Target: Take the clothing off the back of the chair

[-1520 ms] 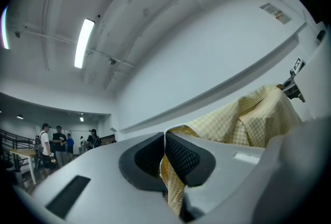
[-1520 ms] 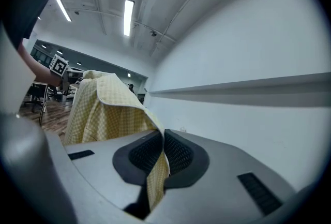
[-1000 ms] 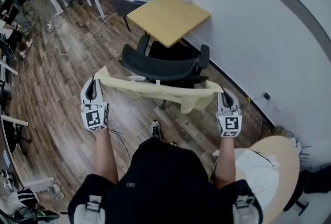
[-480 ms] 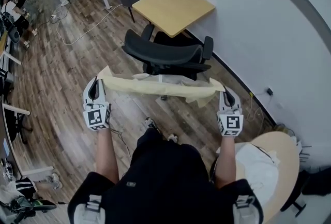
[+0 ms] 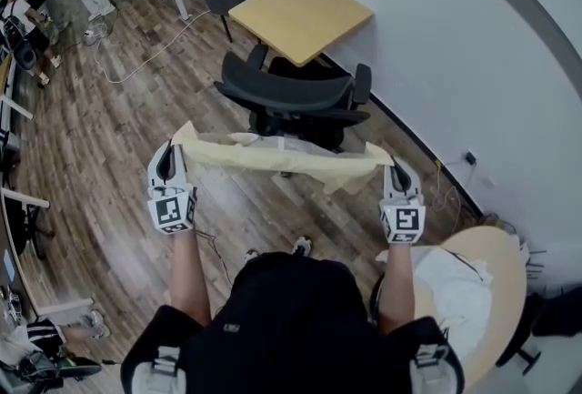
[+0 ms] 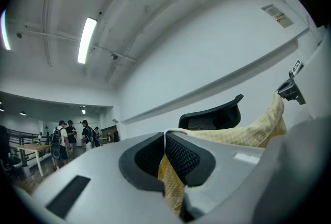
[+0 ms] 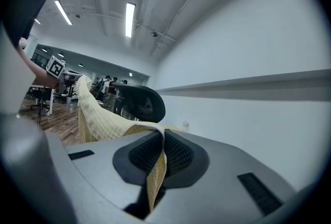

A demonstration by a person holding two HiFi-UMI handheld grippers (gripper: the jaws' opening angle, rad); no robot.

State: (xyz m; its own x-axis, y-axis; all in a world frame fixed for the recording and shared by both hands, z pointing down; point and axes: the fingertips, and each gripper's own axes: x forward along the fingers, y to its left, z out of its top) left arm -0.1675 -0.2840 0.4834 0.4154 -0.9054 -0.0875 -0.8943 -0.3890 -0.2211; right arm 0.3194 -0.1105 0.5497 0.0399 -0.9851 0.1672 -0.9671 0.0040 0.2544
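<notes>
Garment removal, mid-carry. The pale yellow garment [image 5: 282, 156] hung as a stretched band between the two grippers, just on the person's side of the black chair [image 5: 291, 96] and near its backrest; whether a lower fold touched the chair could not be settled from the head view. The left gripper [image 5: 174, 141] had its jaws closed on one end of the fabric, only a thin edge of cloth lying between the ribbed pads [image 6: 182, 151]. The right gripper [image 5: 389, 163] was likewise clamped on the other end, a narrow strip of cloth dangling below its pads [image 7: 176, 151]. The main hazard was judged to be slippage. Each hold took in little material, so pulling the hands further apart, or a sudden tug, could have drawn a corner free and dropped that side to the wooden floor [image 5: 109, 137]. A second hazard was snagging, since the loose fold sagging near the right gripper hung close to the armrest [image 5: 361, 96] and could have caught there if the garment were lowered or swung back. The round table [image 5: 505, 269] close behind the right arm could also have obstructed a rearward withdrawal.
</notes>
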